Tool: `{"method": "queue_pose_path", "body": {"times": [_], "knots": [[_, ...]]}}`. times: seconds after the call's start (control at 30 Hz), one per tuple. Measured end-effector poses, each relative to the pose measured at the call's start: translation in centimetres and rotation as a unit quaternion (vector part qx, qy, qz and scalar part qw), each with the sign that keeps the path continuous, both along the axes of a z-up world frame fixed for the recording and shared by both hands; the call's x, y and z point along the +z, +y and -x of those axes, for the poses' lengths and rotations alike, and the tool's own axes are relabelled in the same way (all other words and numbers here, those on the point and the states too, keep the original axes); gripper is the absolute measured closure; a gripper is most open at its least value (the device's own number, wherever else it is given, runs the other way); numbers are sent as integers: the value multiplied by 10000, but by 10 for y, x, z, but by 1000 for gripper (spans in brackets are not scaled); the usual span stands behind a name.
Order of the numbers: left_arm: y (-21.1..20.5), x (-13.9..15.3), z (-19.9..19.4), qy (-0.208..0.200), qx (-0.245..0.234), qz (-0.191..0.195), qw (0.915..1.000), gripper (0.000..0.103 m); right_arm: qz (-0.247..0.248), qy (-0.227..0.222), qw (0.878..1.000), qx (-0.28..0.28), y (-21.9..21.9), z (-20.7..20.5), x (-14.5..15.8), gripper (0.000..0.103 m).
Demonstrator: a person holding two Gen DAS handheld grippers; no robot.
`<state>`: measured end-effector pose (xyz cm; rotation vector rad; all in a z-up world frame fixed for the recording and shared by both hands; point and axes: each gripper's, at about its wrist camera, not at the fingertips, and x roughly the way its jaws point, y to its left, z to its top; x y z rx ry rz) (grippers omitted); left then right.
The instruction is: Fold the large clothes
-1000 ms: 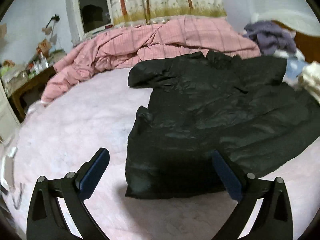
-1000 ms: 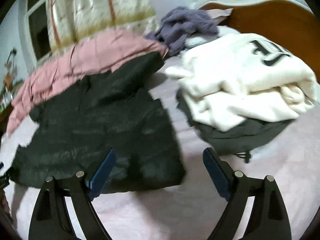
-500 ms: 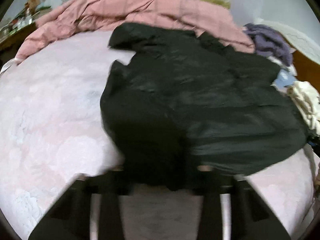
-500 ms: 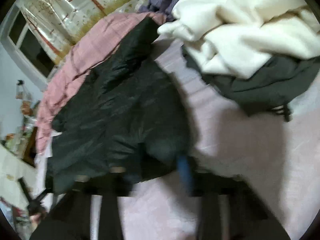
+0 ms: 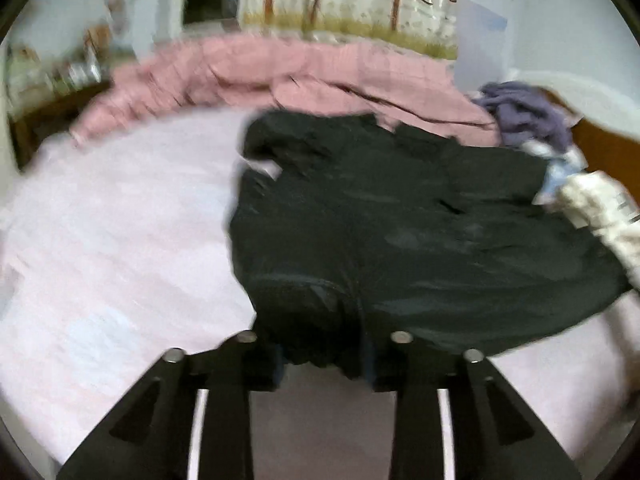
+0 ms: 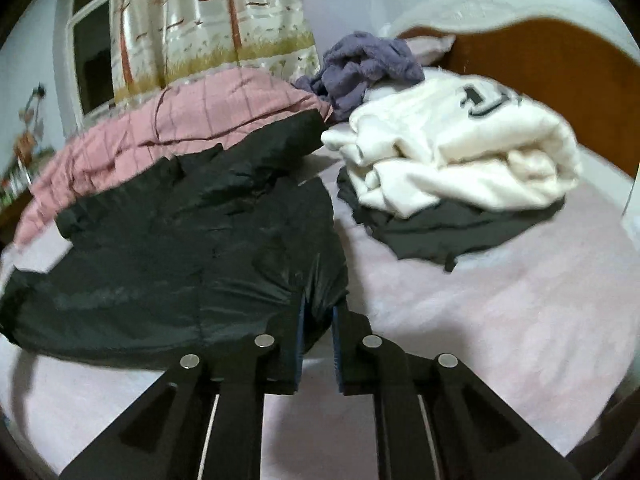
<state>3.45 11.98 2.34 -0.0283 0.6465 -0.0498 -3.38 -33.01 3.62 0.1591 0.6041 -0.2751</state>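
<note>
Left tongs [image 5: 324, 360]: are being held closed on the near hem of the black jacket [image 5: 400, 232], at its left corner; a bunch of dark cloth is being pinched between the two fingers

Right tongs [image 6: 318, 340]: are being held closed on the same hem at its right corner [image 6: 316, 292], with a fold of fabric being squeezed between the blue pads [image 6: 301, 344]

Black jacket: is being kept spread over the middle of the bed [image 5: 100, 240], its hem being lifted just off the sheet toward the near edge, its collar end lying toward the far edge against the pink quilt [image 5: 280, 76]

Pink quilt: is being left bunched along the far edge of the bed, under the curtain [image 6: 208, 20]

Cream sweatshirt [image 6: 468, 148]: is being kept folded in a pile near the headboard [image 6: 540, 64], on top of a dark grey garment [image 6: 452, 228], apart from the jacket

Purple garment [image 6: 364, 68]: is being left crumpled at the far corner beside the headboard, touching the quilt

Sharpness: the left wrist view is being blurred throughout, so fine folds at the left tongs cannot be told
</note>
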Motion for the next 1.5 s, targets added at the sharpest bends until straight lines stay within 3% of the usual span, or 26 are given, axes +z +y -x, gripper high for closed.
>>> {"method": "queue_pose_path", "body": {"times": [0.07,0.1,0.13,0.2,0.3,0.43,0.6,0.67,0.8,0.9,1.0,1.3,1.5], "knots": [[-4,8,1,-336,118,-320,9989,62,516,-151,9983,-230,7,0,5,64],[-4,13,2,-470,94,-337,9983,56,775,-322,9958,-352,13,1,10,42],[-3,16,3,-584,117,-297,9978,52,909,-524,9937,-404,16,6,14,31],[-1,21,6,-850,283,-227,9957,41,981,-828,9911,-355,23,13,21,30],[-10,29,11,-1252,161,-381,9913,36,842,-938,9919,120,38,11,24,17],[-39,29,17,-1498,-485,-542,9860,30,418,-711,9936,765,55,-4,17,17],[-91,12,-14,-748,-1456,-322,9860,30,-106,-161,9890,1468,72,-42,6,17],[-114,3,-30,-427,-1638,-402,9848,30,-423,166,9857,1623,80,-64,1,17],[-137,-25,-48,-40,-1477,-781,9859,30,-799,727,9818,1562,92,-102,-23,17],[-134,-37,-59,237,-1361,-668,9882,29,-249,907,9841,1509,103,-110,-42,17],[-128,-39,-57,243,-1238,-597,9902,24,-210,892,9839,1535,105,-108,-46,15],[-130,-46,-55,264,-1192,-689,9901,22,-149,990,9840,1475,105,-110,-49,13],[-127,-38,-45,-86,-1180,-639,9909,22,-168,914,9856,1409,103,-107,-44,13]]}}
